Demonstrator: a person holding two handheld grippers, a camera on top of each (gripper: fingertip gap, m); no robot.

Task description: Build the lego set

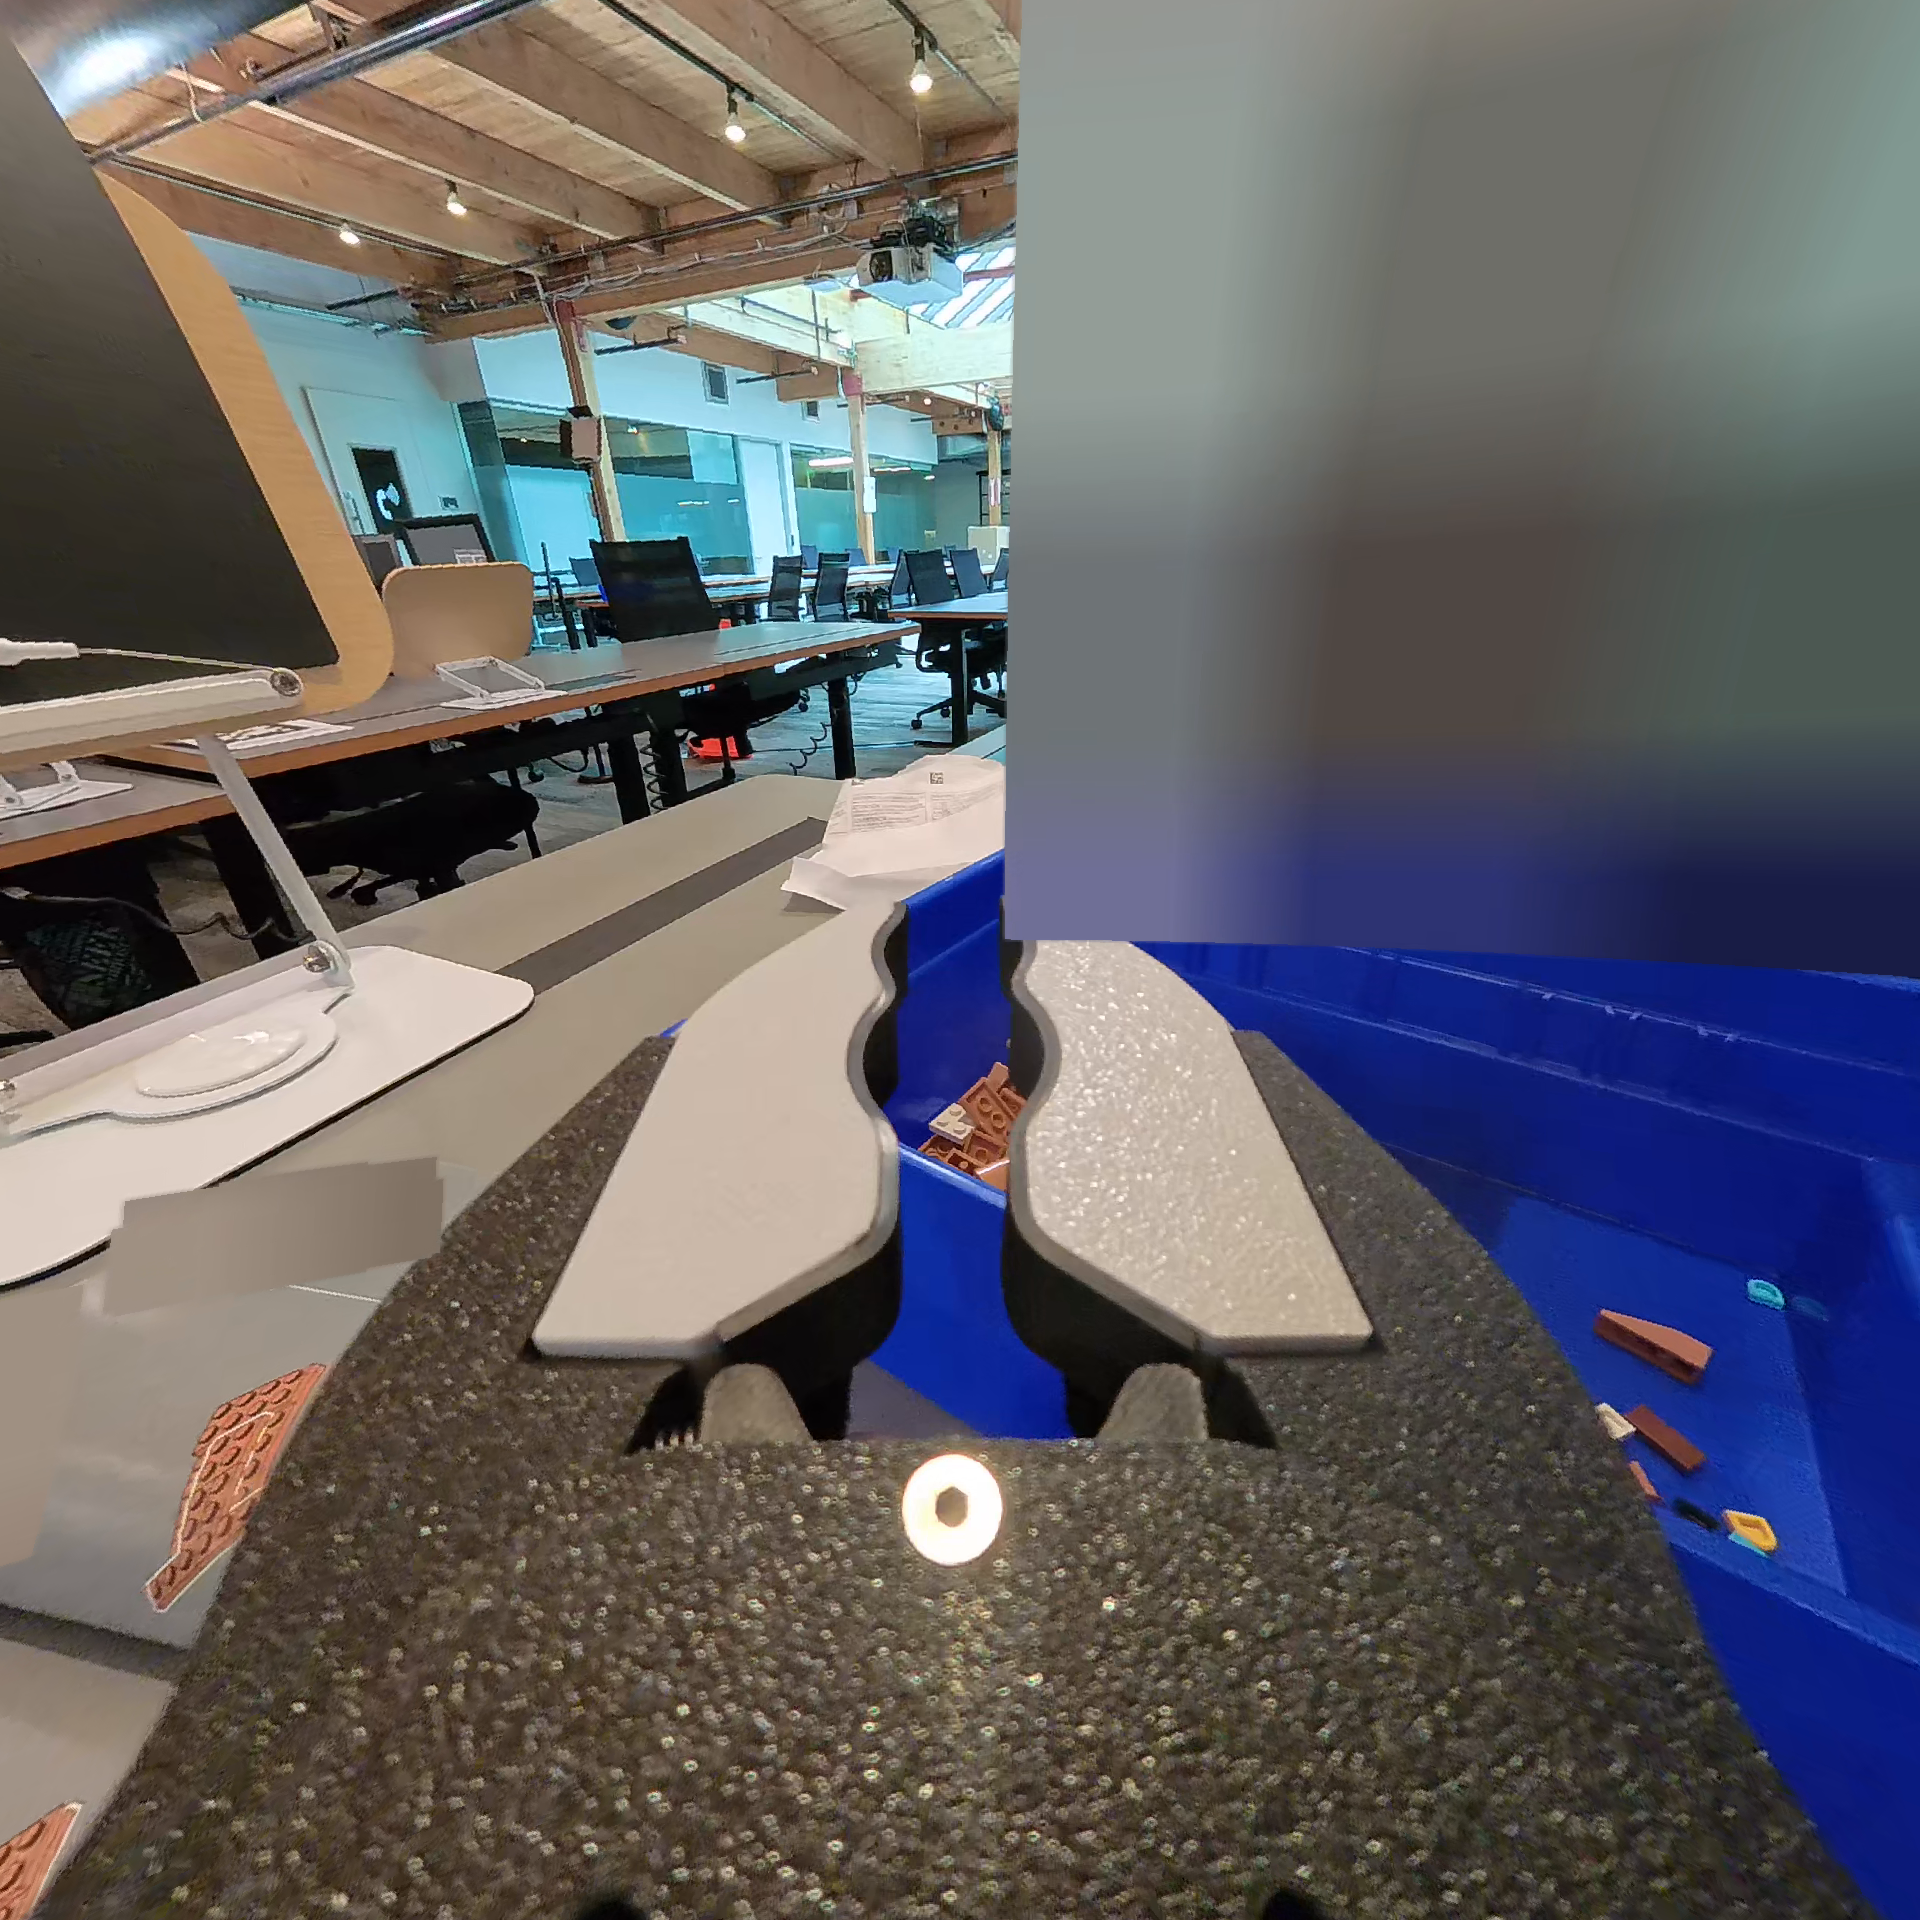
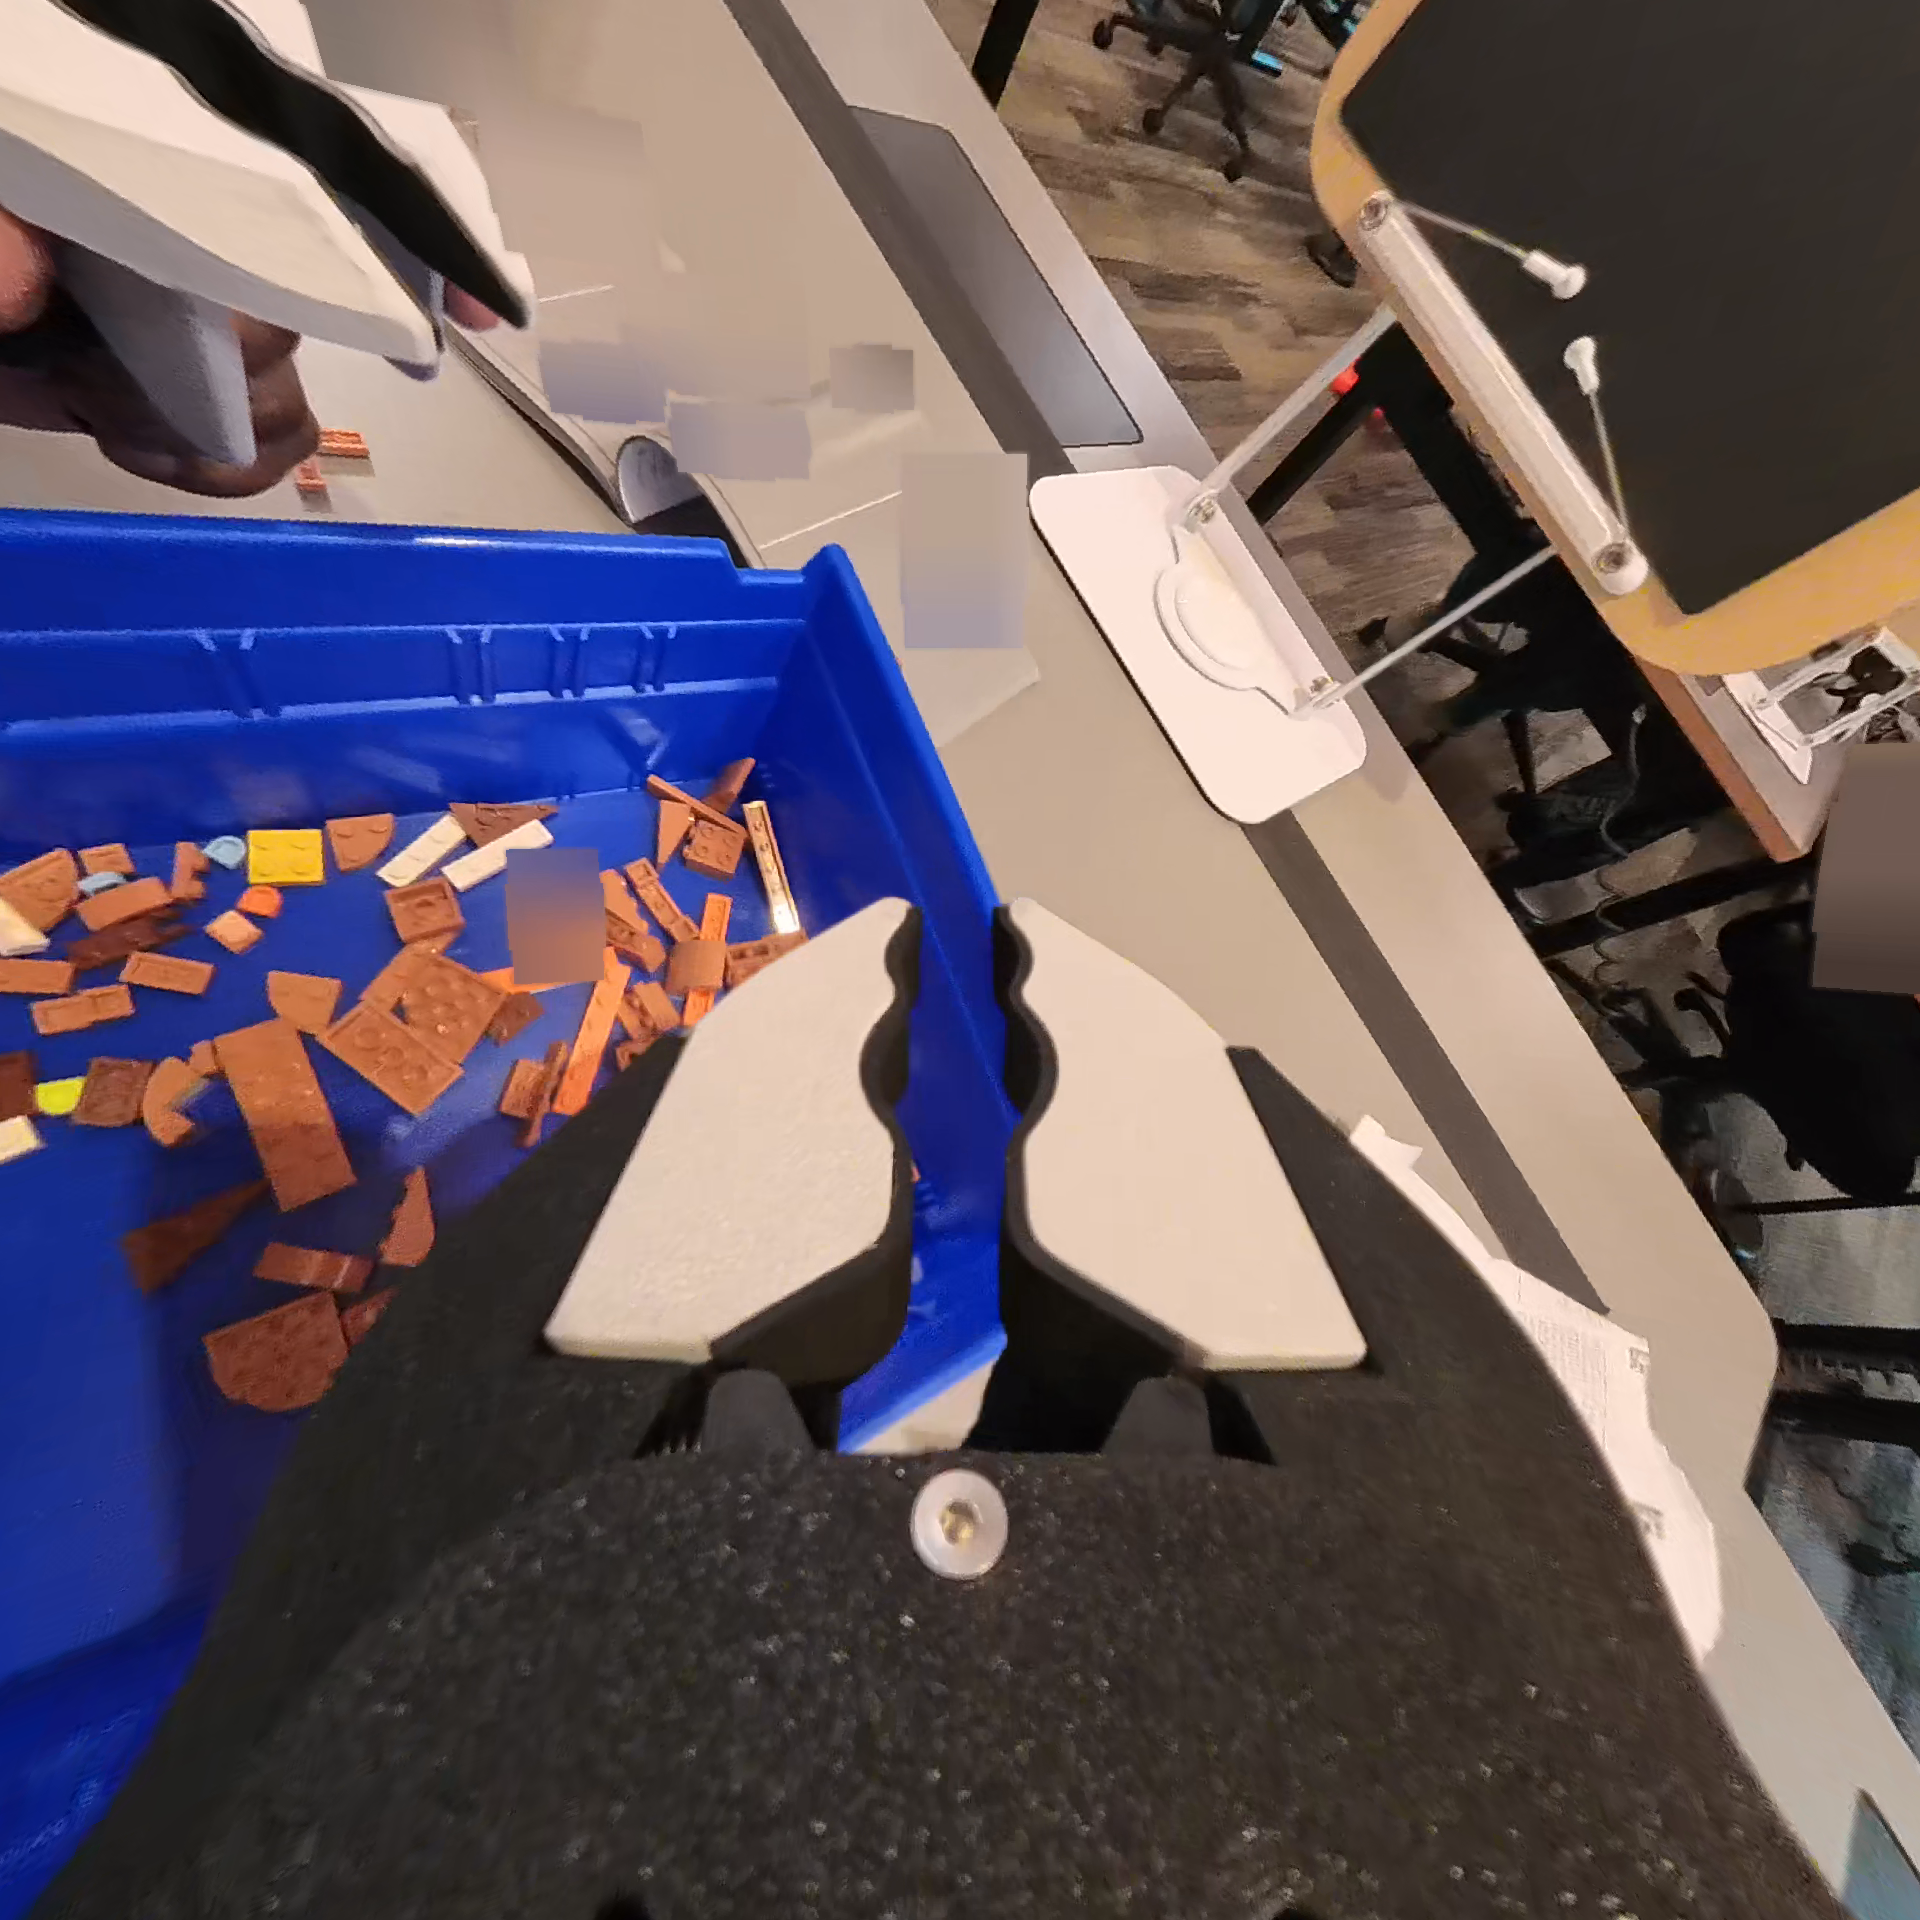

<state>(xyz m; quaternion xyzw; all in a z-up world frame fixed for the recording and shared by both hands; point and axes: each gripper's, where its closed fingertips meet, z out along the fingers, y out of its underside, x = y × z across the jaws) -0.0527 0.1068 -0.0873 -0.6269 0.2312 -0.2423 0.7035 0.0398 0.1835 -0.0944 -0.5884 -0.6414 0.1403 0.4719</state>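
A blue bin (image 2: 416,561) holds several loose Lego pieces (image 2: 416,1018), mostly brown plates with a few yellow, white and light blue ones. My right gripper (image 2: 956,920) is open and empty, just above the bin's right wall. My left gripper (image 1: 951,935) is open and empty, over the bin's (image 1: 1558,997) near-left corner; brown pieces (image 1: 982,1127) show between its fingers. It also shows at the top left of the right wrist view (image 2: 468,322), held by a hand. A brown wedge plate (image 1: 244,1465) lies on the grey table left of the bin.
A white stand base (image 1: 312,1029) with a dark screen above it sits on the table beyond the bin, also in the right wrist view (image 2: 1226,644). Crumpled printed paper (image 2: 1600,1382) lies near the table edge. Small brown pieces (image 2: 338,447) lie behind the bin. Spacing between my two grippers at the tips: around 12 cm.
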